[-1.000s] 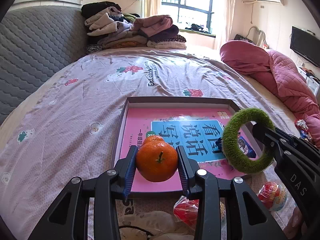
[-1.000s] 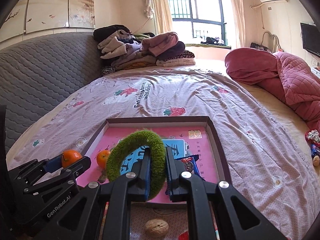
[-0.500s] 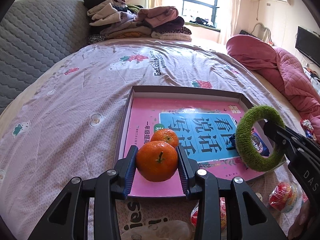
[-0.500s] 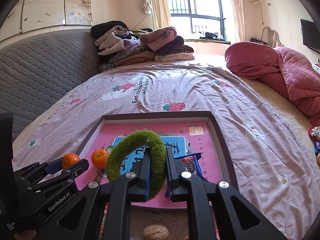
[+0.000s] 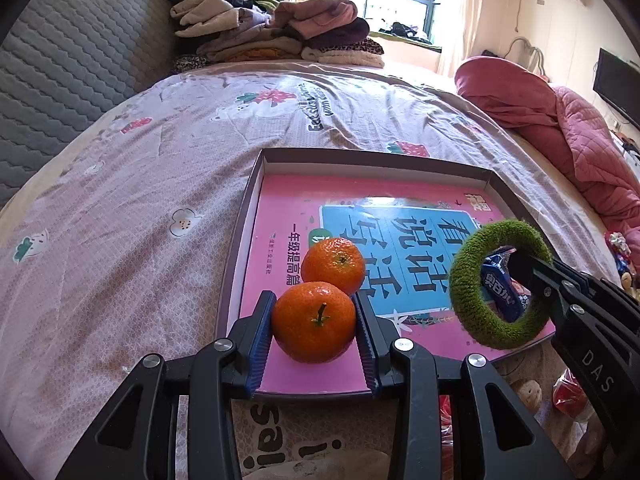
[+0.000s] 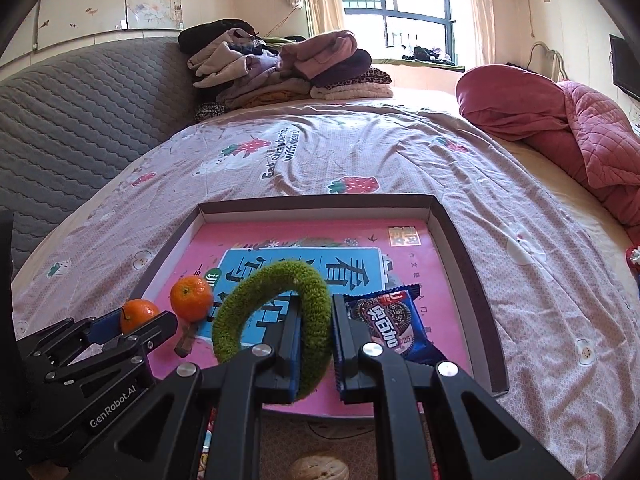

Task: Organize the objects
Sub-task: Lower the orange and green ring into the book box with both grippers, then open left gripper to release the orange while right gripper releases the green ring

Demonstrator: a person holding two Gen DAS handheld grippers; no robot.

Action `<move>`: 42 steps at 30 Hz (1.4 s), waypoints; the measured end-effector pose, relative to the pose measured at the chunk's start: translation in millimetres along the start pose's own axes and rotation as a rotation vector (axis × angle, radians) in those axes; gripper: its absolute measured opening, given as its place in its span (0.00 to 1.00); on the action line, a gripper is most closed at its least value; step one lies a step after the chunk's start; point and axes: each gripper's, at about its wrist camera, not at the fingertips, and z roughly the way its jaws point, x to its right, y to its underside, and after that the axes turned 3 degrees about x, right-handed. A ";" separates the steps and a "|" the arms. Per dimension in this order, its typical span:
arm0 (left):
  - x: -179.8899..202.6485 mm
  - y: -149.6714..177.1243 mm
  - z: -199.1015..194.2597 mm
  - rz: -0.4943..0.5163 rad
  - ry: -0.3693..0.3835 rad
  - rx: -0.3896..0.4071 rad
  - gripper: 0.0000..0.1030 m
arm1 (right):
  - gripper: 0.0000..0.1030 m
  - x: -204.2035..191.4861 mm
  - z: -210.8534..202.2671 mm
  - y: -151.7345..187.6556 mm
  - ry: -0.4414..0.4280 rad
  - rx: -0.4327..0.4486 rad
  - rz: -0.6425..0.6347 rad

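My left gripper (image 5: pixel 314 316) is shut on an orange tangerine (image 5: pixel 314 322), held just above the near left part of a shallow brown tray (image 5: pixel 376 158) that holds a pink book. A second tangerine (image 5: pixel 333 265) lies on the book just beyond it. My right gripper (image 6: pixel 316 344) is shut on a fuzzy green ring (image 6: pixel 276 312), which hangs over the tray's near edge. Seen from the left wrist, the green ring (image 5: pixel 498 286) hangs at the right. A blue cookie packet (image 6: pixel 394 326) lies on the book beside the right gripper's fingers.
The tray rests on a lilac bedsheet (image 5: pixel 120 208). Folded clothes (image 5: pixel 272 34) are piled at the bed's far end, and a pink quilt (image 5: pixel 560 128) lies at the right. A walnut (image 6: pixel 318 470) and red-wrapped snacks (image 5: pixel 572 392) lie in front of the tray.
Both grippers have sunk and moved forward over the tray with their loads. The second tangerine and the cookie packet now show more fully.
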 end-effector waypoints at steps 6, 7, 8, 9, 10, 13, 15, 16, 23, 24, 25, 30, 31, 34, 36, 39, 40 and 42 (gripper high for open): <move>0.7 2.2 7.5 0.003 -0.002 -0.021 0.38 | 0.13 -3.8 13.4 3.8 0.009 -0.035 -0.006; 1.1 2.8 8.9 0.004 0.000 -0.025 0.38 | 0.13 -4.5 15.9 4.4 0.013 -0.043 -0.009; 1.4 3.4 10.4 0.004 0.001 -0.030 0.38 | 0.13 -4.8 17.8 4.7 0.015 -0.048 -0.010; 1.7 3.8 11.4 0.003 0.000 -0.032 0.38 | 0.13 -5.0 19.6 5.4 0.014 -0.055 -0.011; 2.2 4.3 11.7 0.003 0.000 -0.032 0.38 | 0.13 -5.4 21.2 6.3 0.014 -0.062 -0.011; 2.8 4.8 13.0 0.003 0.003 -0.034 0.39 | 0.13 -7.1 25.5 8.9 0.017 -0.079 -0.016; 3.3 5.8 14.2 0.006 0.001 -0.037 0.39 | 0.13 -7.9 29.0 10.7 0.022 -0.092 -0.019; 3.5 6.1 15.2 0.007 -0.001 -0.040 0.39 | 0.13 -8.3 30.0 11.6 0.023 -0.095 -0.020; 4.6 8.1 18.0 0.008 -0.003 -0.049 0.39 | 0.13 -11.1 37.3 15.4 0.056 -0.122 -0.039; 4.8 8.0 18.2 0.009 -0.003 -0.050 0.39 | 0.13 -11.9 37.4 15.9 0.060 -0.122 -0.043; 4.7 8.1 18.5 0.009 -0.006 -0.050 0.39 | 0.13 -12.1 37.8 16.3 0.062 -0.124 -0.046; 4.1 8.1 18.0 0.012 -0.012 -0.051 0.39 | 0.13 -13.1 40.1 17.8 0.069 -0.139 -0.043; 3.8 8.0 18.0 0.013 -0.014 -0.051 0.39 | 0.13 -13.0 40.2 18.3 0.070 -0.140 -0.041; 2.7 8.2 17.6 0.014 -0.018 -0.053 0.39 | 0.14 -12.8 40.7 19.0 0.074 -0.145 -0.038; 3.2 8.7 17.3 0.017 -0.020 -0.054 0.39 | 0.14 -12.7 41.0 18.8 0.078 -0.148 -0.037; 3.7 9.2 17.0 0.018 -0.020 -0.056 0.39 | 0.14 -12.2 40.5 19.2 0.082 -0.152 -0.034; 3.6 9.2 16.9 0.018 -0.021 -0.057 0.39 | 0.14 -11.7 40.5 19.2 0.084 -0.153 -0.031; 3.5 9.1 16.5 0.017 -0.020 -0.057 0.39 | 0.14 -11.2 39.9 19.1 0.084 -0.155 -0.030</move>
